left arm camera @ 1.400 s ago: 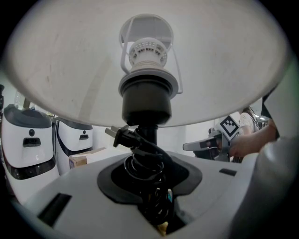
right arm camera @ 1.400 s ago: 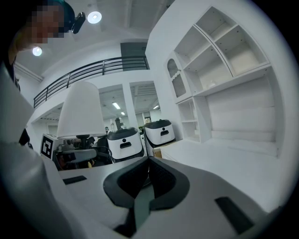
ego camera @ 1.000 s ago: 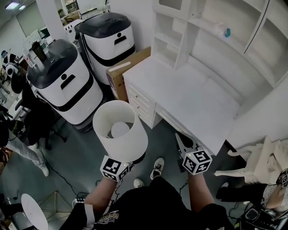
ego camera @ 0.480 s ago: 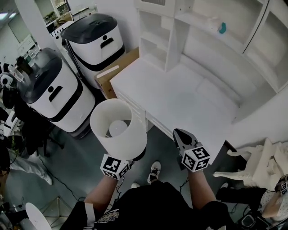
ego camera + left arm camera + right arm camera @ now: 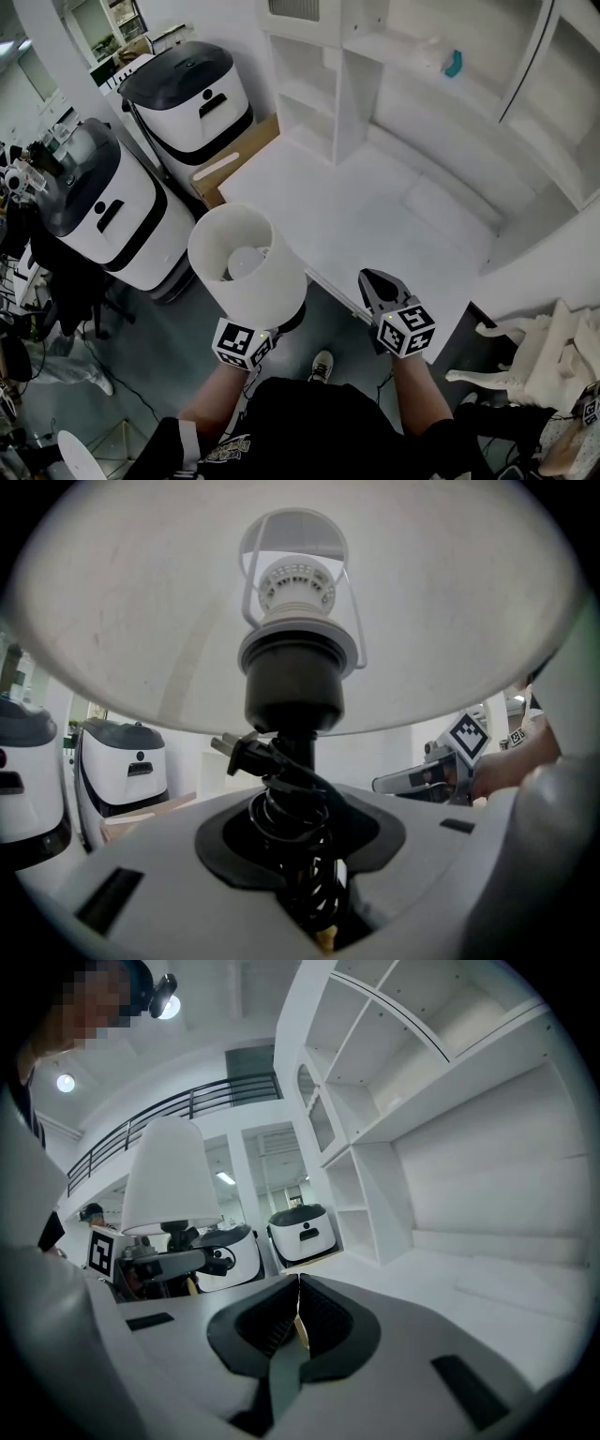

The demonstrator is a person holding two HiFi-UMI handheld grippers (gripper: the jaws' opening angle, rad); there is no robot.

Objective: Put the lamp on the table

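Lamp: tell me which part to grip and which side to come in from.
Grip the lamp by its thin black stem, coming in level from the side, below the shade. The stem stands upright and narrow; the shade is far too wide. The left claw is shut on it there, over the wound cord.

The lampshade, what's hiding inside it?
A round white bulb sits inside the lampshade, on a black socket. From above, the shade covers the lamp stem and coiled cord.
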